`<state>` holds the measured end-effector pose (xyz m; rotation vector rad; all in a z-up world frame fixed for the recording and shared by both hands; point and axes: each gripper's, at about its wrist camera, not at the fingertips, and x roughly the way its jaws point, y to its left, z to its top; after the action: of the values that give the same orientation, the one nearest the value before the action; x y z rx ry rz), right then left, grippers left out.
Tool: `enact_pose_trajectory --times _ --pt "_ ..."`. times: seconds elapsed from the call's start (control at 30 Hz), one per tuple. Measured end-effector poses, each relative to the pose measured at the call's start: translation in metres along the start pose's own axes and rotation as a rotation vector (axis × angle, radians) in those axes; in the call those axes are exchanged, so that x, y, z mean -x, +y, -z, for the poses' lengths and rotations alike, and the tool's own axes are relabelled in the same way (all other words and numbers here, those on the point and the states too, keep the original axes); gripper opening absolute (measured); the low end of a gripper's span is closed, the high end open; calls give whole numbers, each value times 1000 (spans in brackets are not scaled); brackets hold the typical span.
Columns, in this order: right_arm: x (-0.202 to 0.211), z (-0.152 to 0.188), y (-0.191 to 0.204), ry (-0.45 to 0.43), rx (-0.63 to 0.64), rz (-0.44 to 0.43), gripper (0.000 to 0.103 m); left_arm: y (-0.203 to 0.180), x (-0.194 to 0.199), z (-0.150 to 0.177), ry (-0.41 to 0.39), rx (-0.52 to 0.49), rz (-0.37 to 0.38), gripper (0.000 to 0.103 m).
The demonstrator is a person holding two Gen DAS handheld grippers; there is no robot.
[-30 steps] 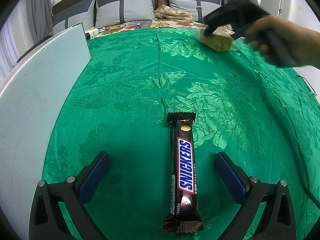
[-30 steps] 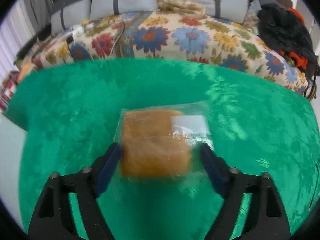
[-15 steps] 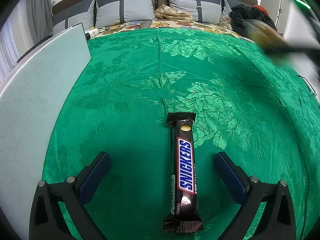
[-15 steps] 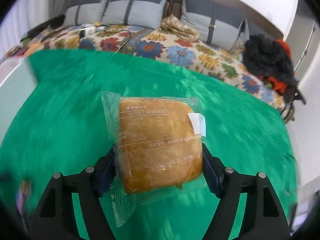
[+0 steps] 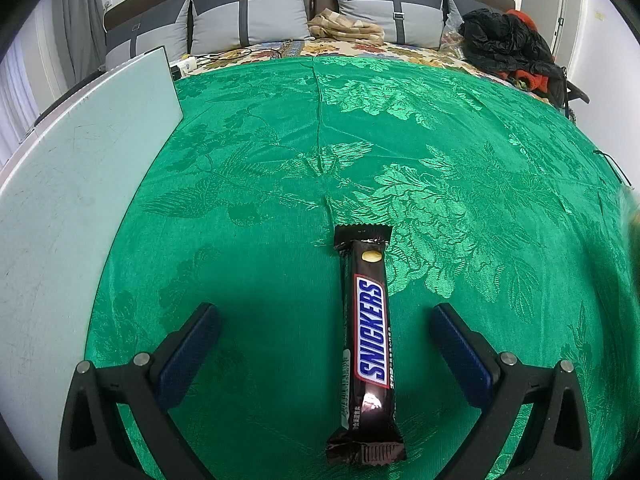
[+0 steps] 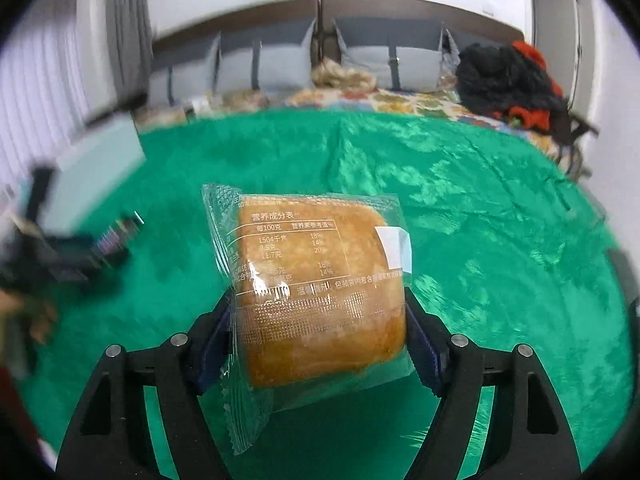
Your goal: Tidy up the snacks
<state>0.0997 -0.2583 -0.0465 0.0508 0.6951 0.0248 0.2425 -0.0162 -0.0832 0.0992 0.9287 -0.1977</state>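
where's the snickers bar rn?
Left wrist view: the Snickers bar lies lengthwise on the green cloth between the open fingers of the left gripper, nearer the right finger, touching neither.

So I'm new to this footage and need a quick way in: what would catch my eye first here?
The wrapped bread bun fills the right wrist view, pinched between the right claw above the green cloth. In the left wrist view a Snickers bar lies lengthwise on that cloth, untouched between the wide-open pads of the left claw. A pale board lies at the left edge.
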Motion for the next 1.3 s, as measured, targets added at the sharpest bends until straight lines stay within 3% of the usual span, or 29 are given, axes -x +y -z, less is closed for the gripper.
enact_pose_trajectory --times 0.1,0.33,0.93,0.97,1.03,1.07,1.1,1.17,1.3 --pt "-1 -6 -18 -18 -82 -75 78 0 0 0 0 0 0 103" --pt "-5 5 -24 -30 -151 -111 79 0 0 0 0 0 0 103" --pt "-1 13 -21 -53 -163 -99 79 -1 0 0 0 -6 -3 103" --pt "0 13 -22 -51 -170 -103 79 -2 1 -1 4 -14 6 97" --pt "6 13 -26 -54 -185 -108 79 -6 8 -2 2 -33 24 64" --pt "9 13 -27 -56 -189 -109 79 -12 12 -3 9 -46 35 33" --pt "11 14 -28 -56 -191 -108 79 -14 14 -3 19 -48 42 17" --pt "15 14 -29 -48 -195 -101 79 -12 16 -4 36 -12 56 16" --pt "30 12 -26 -33 -246 -130 78 7 49 4 14 149 165 16"
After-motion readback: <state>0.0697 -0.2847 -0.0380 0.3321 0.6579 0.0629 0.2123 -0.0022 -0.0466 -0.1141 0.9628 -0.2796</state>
